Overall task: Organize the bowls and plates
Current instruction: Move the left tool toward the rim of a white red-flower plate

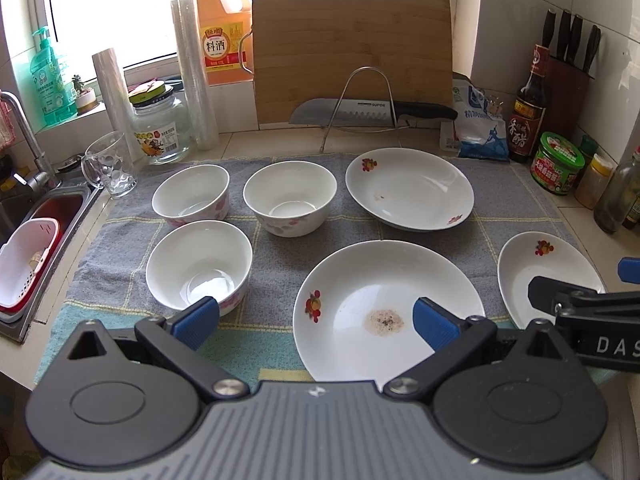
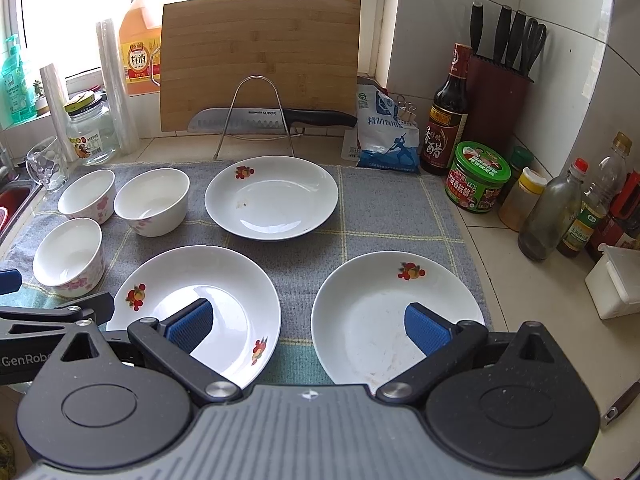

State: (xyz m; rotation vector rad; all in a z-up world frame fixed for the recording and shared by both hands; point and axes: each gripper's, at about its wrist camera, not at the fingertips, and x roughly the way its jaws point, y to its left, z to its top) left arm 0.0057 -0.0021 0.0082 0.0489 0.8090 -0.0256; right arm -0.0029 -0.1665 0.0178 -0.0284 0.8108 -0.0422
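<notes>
Three white bowls with pink flowers stand on the left of a grey cloth (image 1: 276,264): two at the back (image 1: 191,196) (image 1: 290,198) and one nearer (image 1: 199,266). Three white plates with fruit motifs lie to the right: a back plate (image 1: 409,188), a near plate (image 1: 360,280) with a speckled residue, and a right plate (image 2: 384,280). My left gripper (image 1: 316,324) is open and empty, hovering between the near bowl and the near plate. My right gripper (image 2: 308,326) is open and empty above the gap between the two near plates.
A bamboo cutting board (image 1: 352,48) leans on the back wall, with a knife (image 1: 360,110) on a wire rack. A sink (image 1: 36,240) with a white basket is on the left, beside a glass mug (image 1: 110,166) and a jar. Bottles, jars (image 2: 478,176) and a knife block (image 2: 500,92) crowd the right.
</notes>
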